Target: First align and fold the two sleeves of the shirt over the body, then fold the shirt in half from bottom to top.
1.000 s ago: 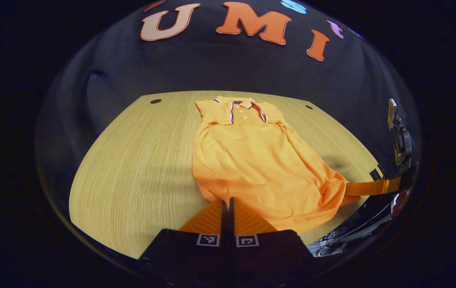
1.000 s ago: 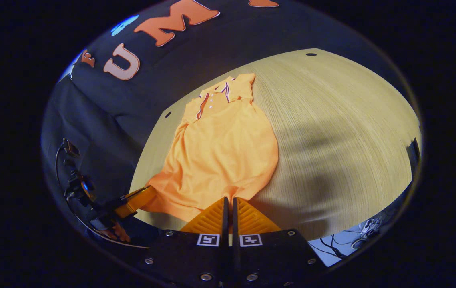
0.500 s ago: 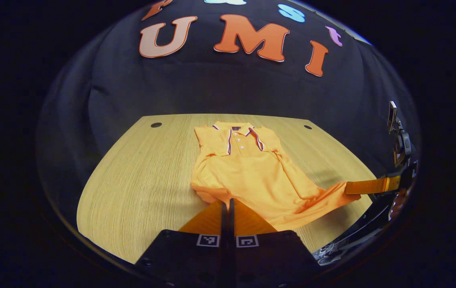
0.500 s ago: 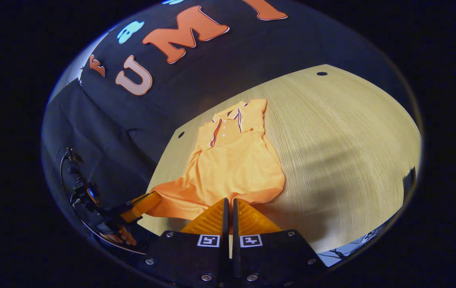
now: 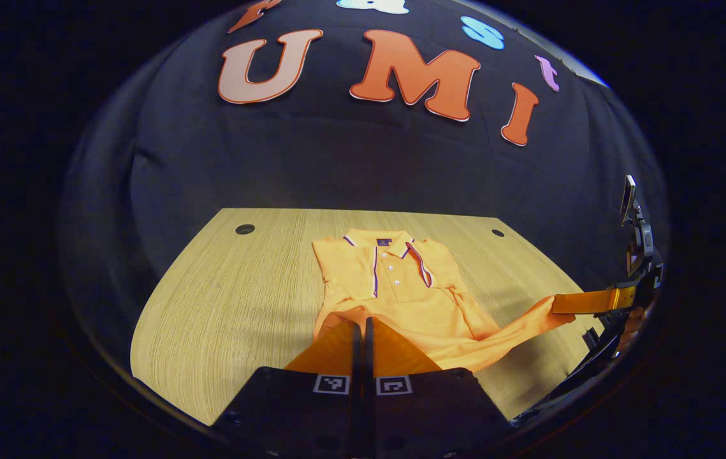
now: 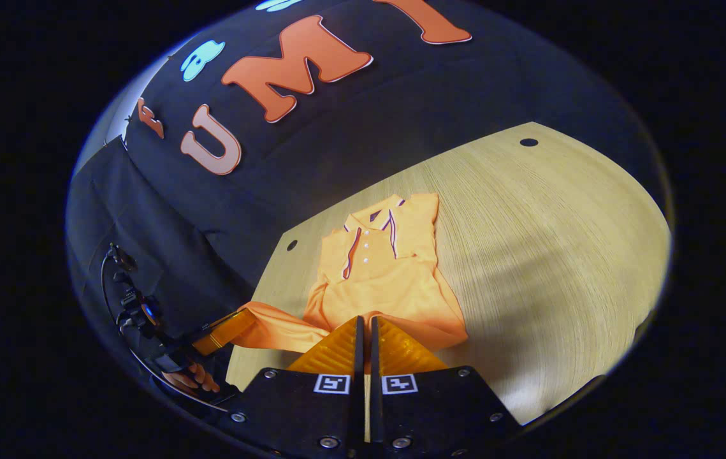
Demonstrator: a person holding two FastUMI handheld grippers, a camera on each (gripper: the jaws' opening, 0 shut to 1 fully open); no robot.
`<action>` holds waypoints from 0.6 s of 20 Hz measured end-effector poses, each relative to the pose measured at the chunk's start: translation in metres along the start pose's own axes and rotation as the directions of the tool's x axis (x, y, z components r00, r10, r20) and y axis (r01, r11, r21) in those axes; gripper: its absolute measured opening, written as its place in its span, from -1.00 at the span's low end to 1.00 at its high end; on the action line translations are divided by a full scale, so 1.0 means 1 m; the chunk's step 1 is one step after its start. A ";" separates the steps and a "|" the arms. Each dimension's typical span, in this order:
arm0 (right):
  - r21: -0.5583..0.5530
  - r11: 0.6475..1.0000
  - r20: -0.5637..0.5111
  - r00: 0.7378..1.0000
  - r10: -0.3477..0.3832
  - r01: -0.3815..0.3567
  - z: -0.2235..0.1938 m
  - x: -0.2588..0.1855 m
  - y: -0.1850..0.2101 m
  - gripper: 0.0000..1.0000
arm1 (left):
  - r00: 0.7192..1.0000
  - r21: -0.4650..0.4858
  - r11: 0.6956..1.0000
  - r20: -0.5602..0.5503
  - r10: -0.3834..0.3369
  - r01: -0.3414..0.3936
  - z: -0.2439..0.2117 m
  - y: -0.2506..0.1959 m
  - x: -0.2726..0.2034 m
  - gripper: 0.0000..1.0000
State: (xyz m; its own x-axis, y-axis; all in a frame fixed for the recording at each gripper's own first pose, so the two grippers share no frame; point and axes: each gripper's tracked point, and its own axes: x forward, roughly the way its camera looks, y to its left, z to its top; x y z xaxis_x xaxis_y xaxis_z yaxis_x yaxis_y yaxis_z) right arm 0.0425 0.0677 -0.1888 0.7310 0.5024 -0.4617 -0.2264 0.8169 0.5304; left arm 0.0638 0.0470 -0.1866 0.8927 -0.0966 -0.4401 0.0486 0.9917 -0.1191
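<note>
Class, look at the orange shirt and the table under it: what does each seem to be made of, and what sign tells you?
Shirt: soft matte knit fabric, probably cotton; it drapes and creases. Table: wood or wood-look laminate; fine straight grain lines, faint sheen.

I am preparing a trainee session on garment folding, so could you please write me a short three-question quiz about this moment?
1. True or false: the shirt lies collar toward the booth wall, its hem lifted off the table.
2. What does the left gripper grip? A) a sleeve B) the collar C) the hem edge
3. Fill in: in the left gripper view, the right gripper holds the other hem corner, with cloth hanging ____ between the two.

Key
1. True.
2. C; its fingers are closed on the edge.
3. Slack, sagging toward the table.
</note>
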 end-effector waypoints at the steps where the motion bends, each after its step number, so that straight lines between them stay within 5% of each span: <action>1: -0.003 1.000 0.006 1.000 -0.005 0.005 0.008 0.009 0.001 -0.92 | 1.000 -0.007 1.000 -0.001 -0.013 0.013 0.007 0.000 0.007 -0.99; 12: 0.009 0.998 0.072 0.995 -0.064 0.063 0.085 0.077 0.005 -0.92 | 0.996 -0.005 0.996 0.022 -0.091 0.091 0.078 0.018 0.087 -0.99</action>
State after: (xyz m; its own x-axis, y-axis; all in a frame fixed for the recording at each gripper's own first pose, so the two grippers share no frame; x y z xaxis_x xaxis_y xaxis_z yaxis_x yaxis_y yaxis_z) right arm 0.1523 0.0869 -0.1614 0.7881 0.4278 -0.4425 -0.1741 0.8445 0.5065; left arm 0.1775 0.0632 -0.1573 0.8943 -0.1842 -0.4078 0.1274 0.9784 -0.1627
